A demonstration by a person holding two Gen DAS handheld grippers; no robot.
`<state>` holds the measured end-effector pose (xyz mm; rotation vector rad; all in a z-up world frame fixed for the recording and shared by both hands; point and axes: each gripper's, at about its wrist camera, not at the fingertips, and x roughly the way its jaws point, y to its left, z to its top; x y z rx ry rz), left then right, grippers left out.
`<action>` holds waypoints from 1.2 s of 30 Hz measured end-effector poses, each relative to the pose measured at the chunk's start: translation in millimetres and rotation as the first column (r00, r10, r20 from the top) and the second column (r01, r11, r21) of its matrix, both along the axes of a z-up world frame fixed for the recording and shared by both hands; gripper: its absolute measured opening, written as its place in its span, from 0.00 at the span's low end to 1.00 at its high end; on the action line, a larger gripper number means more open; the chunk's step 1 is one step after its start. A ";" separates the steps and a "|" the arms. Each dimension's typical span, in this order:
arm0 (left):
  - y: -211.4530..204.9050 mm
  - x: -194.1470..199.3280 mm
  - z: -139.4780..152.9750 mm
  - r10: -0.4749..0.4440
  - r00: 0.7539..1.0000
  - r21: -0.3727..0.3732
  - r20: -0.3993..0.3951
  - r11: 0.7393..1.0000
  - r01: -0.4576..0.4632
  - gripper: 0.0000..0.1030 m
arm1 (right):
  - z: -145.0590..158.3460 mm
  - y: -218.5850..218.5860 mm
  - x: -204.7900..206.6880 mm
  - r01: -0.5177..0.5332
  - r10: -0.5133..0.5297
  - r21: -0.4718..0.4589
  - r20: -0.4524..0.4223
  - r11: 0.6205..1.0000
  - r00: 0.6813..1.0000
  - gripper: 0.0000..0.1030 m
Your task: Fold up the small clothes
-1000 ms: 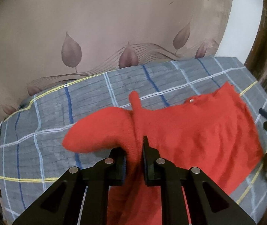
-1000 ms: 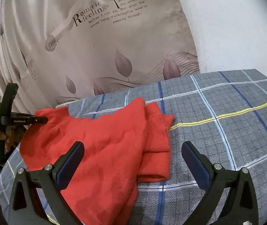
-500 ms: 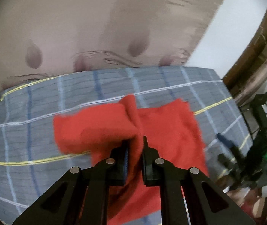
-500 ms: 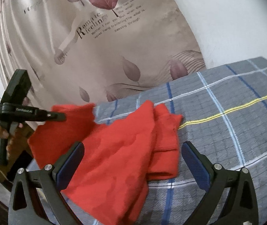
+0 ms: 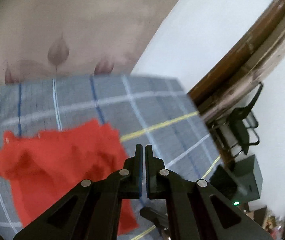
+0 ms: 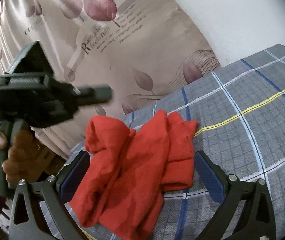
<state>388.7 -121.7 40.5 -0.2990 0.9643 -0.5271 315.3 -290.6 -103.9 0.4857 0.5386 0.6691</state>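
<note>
- Red knitted little top (image 6: 134, 172) lies in a soft, bumpy heap on the grey checked blanket (image 6: 242, 140) with blue, white and yellow lines.
- One sleeve (image 6: 179, 152) of the top is folded over and lies on the right side of the heap.
- Another lump of red cloth sits at the far left of the heap.
- In the left wrist view the top (image 5: 62, 168) is blurry. It lies to the left of the left gripper (image 5: 143, 150), on the near part of the blanket (image 5: 162, 108).
- The left gripper has its two black fingers pinched together, and no cloth is between them. It is up in the air, apart from the top.
- In the right wrist view the left gripper (image 6: 102, 95) shows up on the far left, held by a hand (image 6: 12, 154) with a dark red sleeve.
- The right gripper (image 6: 140, 175) has its fingers spread wide. Its blue pads (image 6: 207, 177) stand on both sides of the near part of the top. I cannot tell if they touch the cloth.
- A beige curtain with leaf pictures and some words (image 6: 106, 36) hangs behind the blanket.
- A white wall (image 5: 202, 46) is on the far right.
</note>
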 end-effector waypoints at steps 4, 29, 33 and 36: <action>47.0 -12.2 26.7 0.068 0.988 0.020 0.138 0.997 -0.071 0.02 | -0.5 -11.3 -0.3 -0.025 0.024 0.069 0.015 0.997 1.000 1.00; 180.2 -11.6 -110.4 0.197 0.976 0.024 0.092 0.980 -0.200 0.08 | -12.2 142.2 61.5 -0.390 0.348 -0.131 -0.260 0.912 0.901 0.82; 189.3 15.4 -104.5 0.231 0.964 0.056 0.129 0.969 -0.240 0.09 | -19.1 152.8 67.4 -0.419 0.367 -0.096 -0.333 0.903 0.868 0.36; 185.4 32.9 -95.8 0.227 0.957 0.076 0.181 0.967 -0.243 0.09 | -22.2 149.1 73.3 -0.408 0.367 -0.039 -0.362 0.912 0.857 0.20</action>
